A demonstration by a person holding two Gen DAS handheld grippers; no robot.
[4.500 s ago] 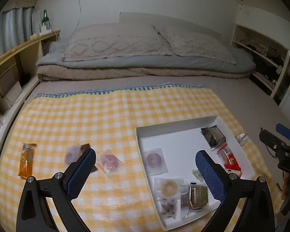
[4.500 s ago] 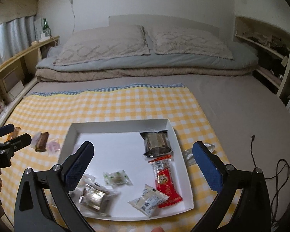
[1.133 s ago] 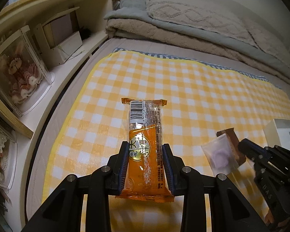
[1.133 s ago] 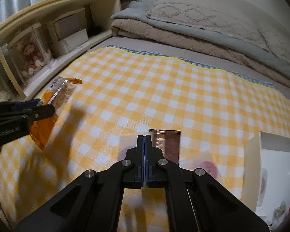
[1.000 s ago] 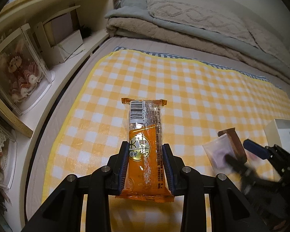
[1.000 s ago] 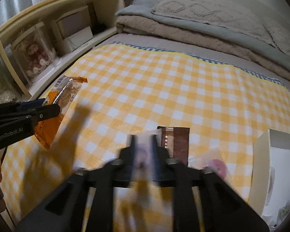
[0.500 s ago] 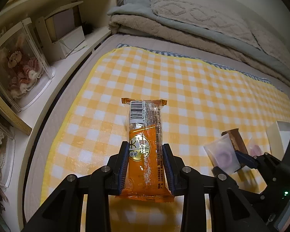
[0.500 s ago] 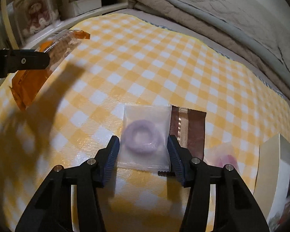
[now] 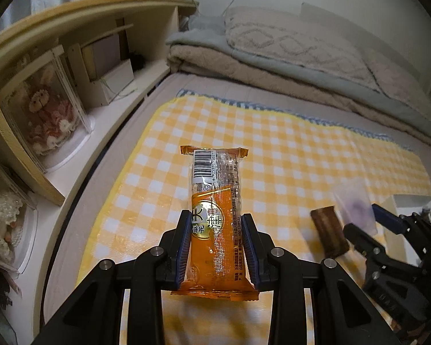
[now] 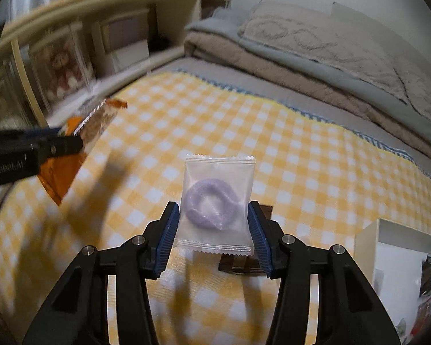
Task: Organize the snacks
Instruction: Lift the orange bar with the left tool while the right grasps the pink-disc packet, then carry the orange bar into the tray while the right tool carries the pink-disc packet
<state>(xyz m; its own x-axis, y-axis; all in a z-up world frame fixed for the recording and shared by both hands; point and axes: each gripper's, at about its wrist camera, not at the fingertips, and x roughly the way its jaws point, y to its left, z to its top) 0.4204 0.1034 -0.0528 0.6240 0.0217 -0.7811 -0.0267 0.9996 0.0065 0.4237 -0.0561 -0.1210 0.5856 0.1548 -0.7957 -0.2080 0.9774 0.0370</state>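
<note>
My left gripper is shut on an orange snack packet and holds it above the yellow checked cloth. My right gripper is shut on a clear packet with a purple ring, lifted off the cloth. A brown wrapped bar lies on the cloth; in the right wrist view the brown bar lies under the gripper. The white tray with snacks is at the right. The right gripper with the clear packet shows in the left wrist view.
A wooden shelf with clear display boxes and a plush toy runs along the left side of the bed. Pillows and folded blankets lie at the head of the bed.
My right gripper opened, closed around the purple ring packet and lifted it off the cloth. The left gripper kept hold of the orange packet and rose a little.
</note>
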